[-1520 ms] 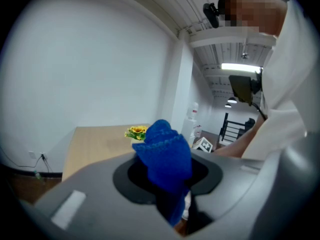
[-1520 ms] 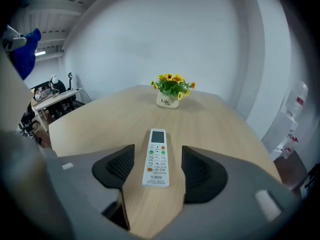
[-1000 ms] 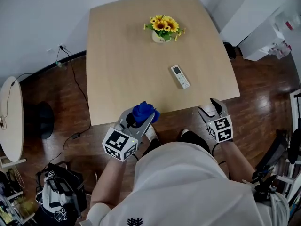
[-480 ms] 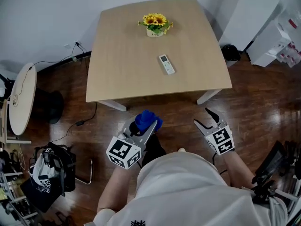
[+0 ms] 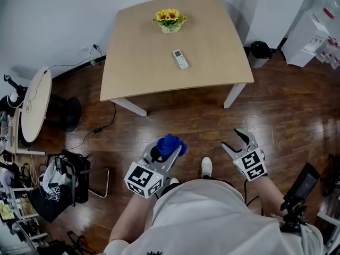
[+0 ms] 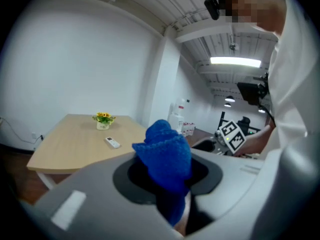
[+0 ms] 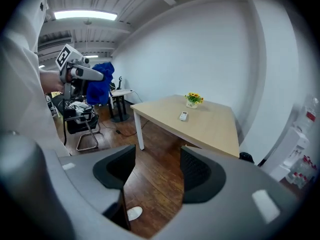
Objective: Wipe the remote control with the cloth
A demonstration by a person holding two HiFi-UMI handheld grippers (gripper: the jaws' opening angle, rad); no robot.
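Well ahead of both grippers, the remote control (image 5: 180,59) lies on the table (image 5: 143,70), near a pot of sunflowers (image 5: 169,20). The left gripper (image 5: 167,149) is clamped on a bunched blue cloth (image 5: 170,143). Beside it, the right gripper (image 5: 235,141) has nothing between its part-open, closing jaws.

The right gripper (image 7: 152,169) hangs over a dark wooden floor (image 7: 155,199), its jaws closing with nothing between them. Ahead, a white remote control (image 7: 183,116) and potted sunflowers (image 7: 192,99) sit apart on a light wooden table (image 7: 210,129). At left, the left gripper (image 7: 95,76) clasps a blue cloth (image 7: 101,90).
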